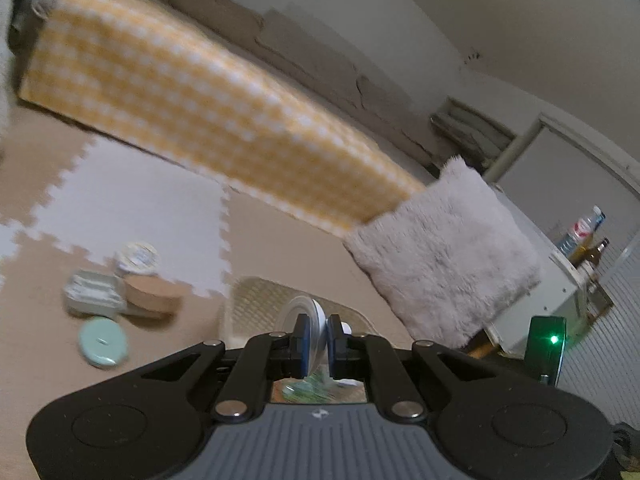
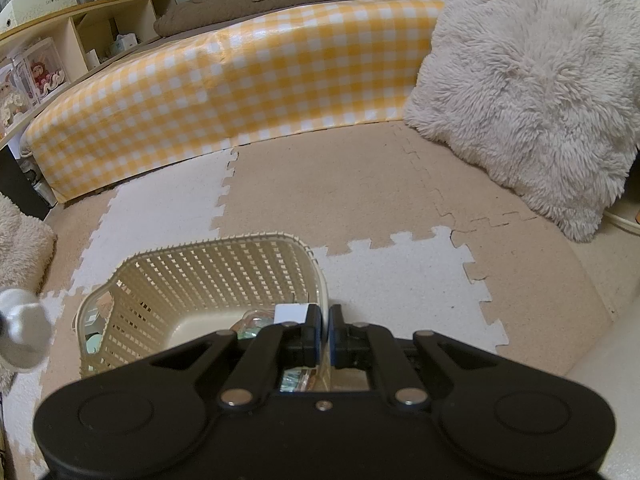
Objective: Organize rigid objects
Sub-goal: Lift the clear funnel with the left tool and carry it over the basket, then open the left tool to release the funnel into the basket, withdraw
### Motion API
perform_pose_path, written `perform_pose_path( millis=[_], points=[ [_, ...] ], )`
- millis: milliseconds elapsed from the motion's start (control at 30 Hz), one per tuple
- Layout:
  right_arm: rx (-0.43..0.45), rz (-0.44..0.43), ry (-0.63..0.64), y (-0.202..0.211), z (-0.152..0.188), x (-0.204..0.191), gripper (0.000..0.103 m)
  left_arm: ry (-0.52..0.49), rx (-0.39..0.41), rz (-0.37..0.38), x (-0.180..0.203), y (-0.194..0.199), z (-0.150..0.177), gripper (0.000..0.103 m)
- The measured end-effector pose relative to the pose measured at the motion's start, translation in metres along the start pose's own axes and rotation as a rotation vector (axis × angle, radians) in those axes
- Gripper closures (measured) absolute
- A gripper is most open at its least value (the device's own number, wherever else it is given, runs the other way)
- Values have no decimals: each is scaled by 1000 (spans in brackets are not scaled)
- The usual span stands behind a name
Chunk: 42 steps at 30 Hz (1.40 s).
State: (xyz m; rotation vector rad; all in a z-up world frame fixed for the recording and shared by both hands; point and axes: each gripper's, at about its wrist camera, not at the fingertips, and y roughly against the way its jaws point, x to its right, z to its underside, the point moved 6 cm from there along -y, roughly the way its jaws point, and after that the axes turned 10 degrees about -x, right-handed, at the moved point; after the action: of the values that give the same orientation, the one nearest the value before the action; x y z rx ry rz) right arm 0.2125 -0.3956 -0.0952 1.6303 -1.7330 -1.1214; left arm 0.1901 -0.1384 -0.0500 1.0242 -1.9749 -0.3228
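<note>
Left tongs (image 1: 318, 334) clamped on clear round lid (image 1: 304, 312), right tongs (image 2: 325, 328) gripping basket (image 2: 208, 256) rim

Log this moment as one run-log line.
left gripper: shut on clear round lid | right gripper: shut on basket rim | floor: mint lid, cork lid

The left gripper (image 1: 317, 334) points slightly downward, its jaws closed on a thin white disc (image 1: 312, 322) held edge-on between the pads. The right gripper (image 2: 325, 330) tilts more steeply down, jaws pressed together with nothing visible between them.
</note>
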Motion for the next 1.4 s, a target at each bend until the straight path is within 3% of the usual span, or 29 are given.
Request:
perform_pose_path(
  millis=[100,333,533,667,867,1067,1200,1300,1400],
  points=[
    [0,0,0,0,0,0,98,-5,-46,7,8,-22,1,94],
    [0,-3,-2,0,0,-1,98,-75,-165,-95,10,-76,1,94],
    [1,-6,-4,0,1,-2,98,-236,-209,-251,12,-110,-3,94],
    [0,-10,-7,-1,1,-1,99,-295,-234,-302,13,-127,-4,94],
    [0,-14,-9,0,1,-1,99,-233,-297,-260,13,-153,-5,94],
    [0,-18,-13,-1,1,0,99,-127,-286,-258,3,-162,-11,93],
    [0,-19,-13,-1,1,0,99,-124,-283,-279,0,-167,-14,90],
    [0,-19,-13,-1,1,0,99,-127,-286,-294,-2,-168,-14,77],
    [0,-18,-12,-1,1,0,99,-150,-293,-299,-2,-167,-13,77]
  ],
)
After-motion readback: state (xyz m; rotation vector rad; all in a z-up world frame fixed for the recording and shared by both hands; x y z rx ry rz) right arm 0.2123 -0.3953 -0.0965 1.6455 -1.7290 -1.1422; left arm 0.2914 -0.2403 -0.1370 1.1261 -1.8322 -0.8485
